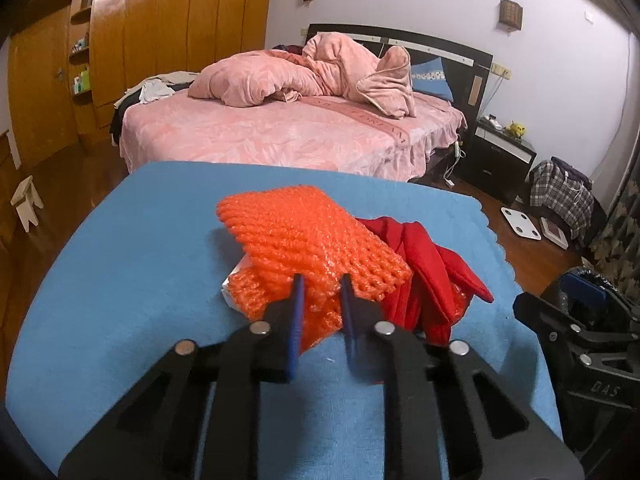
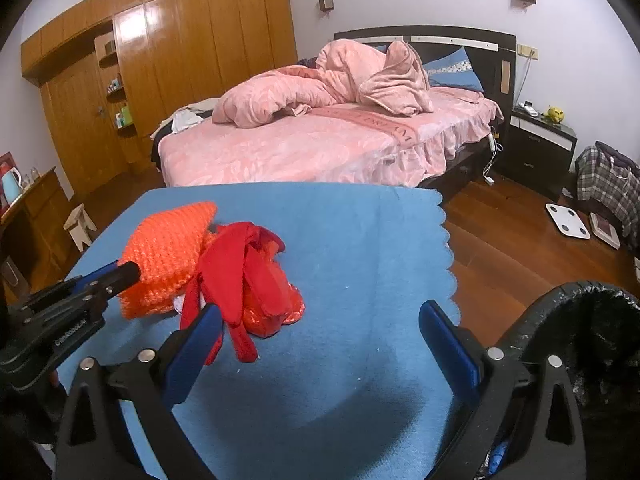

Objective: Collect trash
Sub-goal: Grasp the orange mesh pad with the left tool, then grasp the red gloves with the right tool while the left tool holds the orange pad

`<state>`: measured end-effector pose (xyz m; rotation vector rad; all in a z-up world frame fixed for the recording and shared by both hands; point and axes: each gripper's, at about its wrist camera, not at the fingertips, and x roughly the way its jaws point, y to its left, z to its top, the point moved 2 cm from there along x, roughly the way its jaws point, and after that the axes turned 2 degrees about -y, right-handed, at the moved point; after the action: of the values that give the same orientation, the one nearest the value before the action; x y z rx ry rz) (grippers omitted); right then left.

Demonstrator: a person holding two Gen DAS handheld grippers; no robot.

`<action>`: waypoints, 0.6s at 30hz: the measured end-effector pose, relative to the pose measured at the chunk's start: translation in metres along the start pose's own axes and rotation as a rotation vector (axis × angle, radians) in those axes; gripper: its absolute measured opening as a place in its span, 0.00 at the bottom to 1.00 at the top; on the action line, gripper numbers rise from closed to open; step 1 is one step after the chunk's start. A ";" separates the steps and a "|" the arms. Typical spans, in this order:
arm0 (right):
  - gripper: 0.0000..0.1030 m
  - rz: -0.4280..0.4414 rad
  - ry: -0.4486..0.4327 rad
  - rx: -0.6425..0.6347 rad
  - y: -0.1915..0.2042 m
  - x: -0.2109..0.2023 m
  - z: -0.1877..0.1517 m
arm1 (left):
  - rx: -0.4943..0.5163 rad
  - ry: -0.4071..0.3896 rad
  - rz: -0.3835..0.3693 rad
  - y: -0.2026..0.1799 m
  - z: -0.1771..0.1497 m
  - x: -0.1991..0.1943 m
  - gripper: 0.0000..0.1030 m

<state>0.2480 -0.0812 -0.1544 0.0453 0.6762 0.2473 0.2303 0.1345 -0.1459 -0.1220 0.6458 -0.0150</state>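
Leftmost, left gripper, jaws narrowed onto orange foam net, pinching its near edge atop the blue cloth. Just right, touching the net, red fabric strips heaped over crinkled red wrapper. Further right, right gripper, jaws wide apart, holding nothing. Rightmost, black-lined trash bin beside the cloth's edge.
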 end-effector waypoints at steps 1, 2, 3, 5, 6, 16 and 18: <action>0.94 0.001 0.002 0.000 0.000 0.001 -0.001 | -0.004 -0.004 -0.002 0.000 0.002 0.001 0.14; 0.94 0.001 0.003 0.001 0.001 0.001 -0.001 | -0.008 -0.015 -0.003 0.001 0.001 -0.002 0.13; 0.94 0.002 0.003 0.001 0.001 0.001 -0.001 | -0.011 -0.030 -0.003 0.002 0.002 -0.006 0.13; 0.94 0.006 0.002 0.001 0.002 0.001 -0.002 | -0.018 -0.056 0.001 0.005 0.002 -0.015 0.13; 0.94 0.008 0.000 -0.002 0.004 0.000 -0.001 | -0.023 -0.069 0.002 0.007 0.004 -0.020 0.13; 0.94 0.056 -0.016 -0.025 0.032 0.000 -0.002 | -0.005 -0.118 0.074 0.039 -0.005 -0.062 0.13; 0.94 0.066 -0.016 -0.036 0.041 0.001 -0.003 | 0.004 -0.098 0.099 0.049 -0.013 -0.063 0.13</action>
<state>0.2386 -0.0416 -0.1527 0.0353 0.6547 0.3219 0.1711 0.1847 -0.1245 -0.0862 0.5528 0.0842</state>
